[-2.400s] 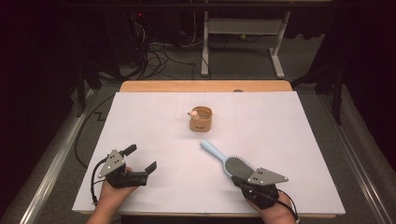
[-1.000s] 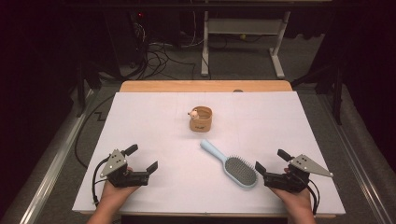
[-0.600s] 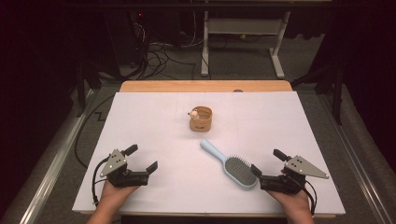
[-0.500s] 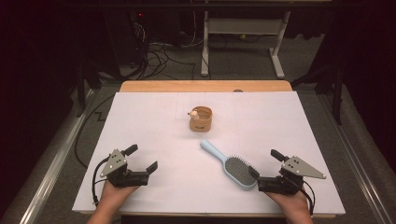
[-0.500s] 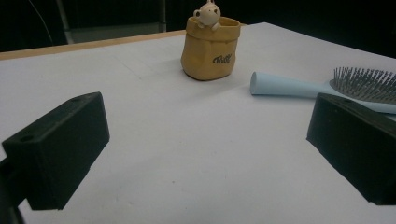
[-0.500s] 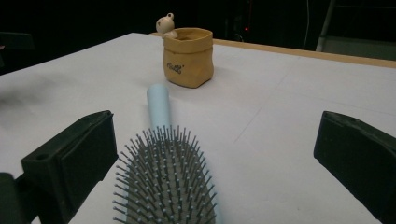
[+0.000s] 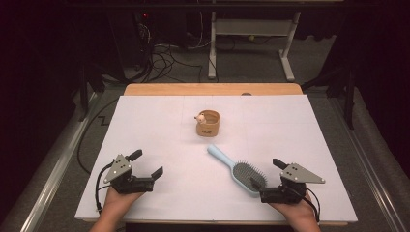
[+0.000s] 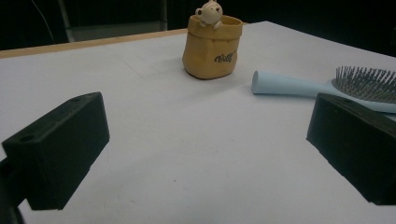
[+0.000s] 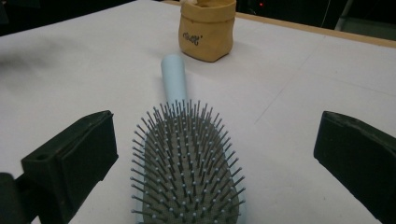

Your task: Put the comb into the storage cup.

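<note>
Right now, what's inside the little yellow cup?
A tiny bear figure peeks over the rim of the yellow cup, which stands beyond the blue hairbrush. In the high view the opening looks light, but the cup's walls hide its bottom, so anything deeper inside cannot be seen.

In my right gripper view the hairbrush (image 9: 187, 172) runs off the bottom edge, and the top edge cuts the rim of the tan bear pot (image 9: 207, 29). In my left gripper view my right-hand jaw hides part of the brush's head; the pot's lettering is too blurred to read.
</note>
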The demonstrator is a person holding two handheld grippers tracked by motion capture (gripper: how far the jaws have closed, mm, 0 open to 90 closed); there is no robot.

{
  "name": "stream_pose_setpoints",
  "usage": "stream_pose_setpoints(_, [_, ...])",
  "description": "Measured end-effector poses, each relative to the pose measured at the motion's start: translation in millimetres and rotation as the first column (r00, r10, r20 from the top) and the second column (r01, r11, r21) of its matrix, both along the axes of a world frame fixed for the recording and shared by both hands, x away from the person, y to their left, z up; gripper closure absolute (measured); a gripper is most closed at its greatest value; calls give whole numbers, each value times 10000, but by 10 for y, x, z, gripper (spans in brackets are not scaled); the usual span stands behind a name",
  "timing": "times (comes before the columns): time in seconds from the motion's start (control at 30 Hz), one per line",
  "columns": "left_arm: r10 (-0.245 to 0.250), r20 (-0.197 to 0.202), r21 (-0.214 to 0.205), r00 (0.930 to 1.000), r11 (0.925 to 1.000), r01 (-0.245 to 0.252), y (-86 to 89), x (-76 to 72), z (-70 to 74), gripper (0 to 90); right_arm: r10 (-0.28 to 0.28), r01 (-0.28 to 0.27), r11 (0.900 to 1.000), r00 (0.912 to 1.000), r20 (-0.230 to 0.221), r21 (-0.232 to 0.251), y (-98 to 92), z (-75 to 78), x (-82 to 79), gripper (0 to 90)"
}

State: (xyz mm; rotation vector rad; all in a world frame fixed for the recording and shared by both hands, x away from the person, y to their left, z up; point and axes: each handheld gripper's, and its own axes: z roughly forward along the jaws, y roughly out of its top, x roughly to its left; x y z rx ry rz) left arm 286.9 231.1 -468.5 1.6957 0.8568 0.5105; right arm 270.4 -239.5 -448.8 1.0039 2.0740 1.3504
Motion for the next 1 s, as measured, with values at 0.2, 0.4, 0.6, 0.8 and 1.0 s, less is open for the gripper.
stream_pose_setpoints(0.2, [-1, 122, -33, 9999, 10000, 1, 7, -8, 8, 4, 130, -147, 9985, 9994, -316, -521, 50, -33, 13, 2])
stream_pose_setpoints(0.4, [127, 286, 101, 9995, 9999, -130, 10, -8, 4, 9, 216, -276, 9965, 9969, -756, -787, 84, -68, 30, 2])
stream_pose_setpoints(0.6, [125, 385, 43, 9992, 9999, -127, 17, -1, 6, 9, 305, -441, 9945, 9897, -1396, -948, 78, -113, 66, 2])
stream_pose_setpoints(0.8, [297, 365, -10, 9989, 9996, -297, 43, 5, 12, 13, 350, -557, 9904, 9864, -1606, -1263, 105, -130, 66, 2])
stream_pose_setpoints(1.0, [126, 268, 68, 9996, 9999, -128, 5, 26, -4, 13, 388, -801, 9810, 9734, -2257, -1768, 119, -193, 88, 2])
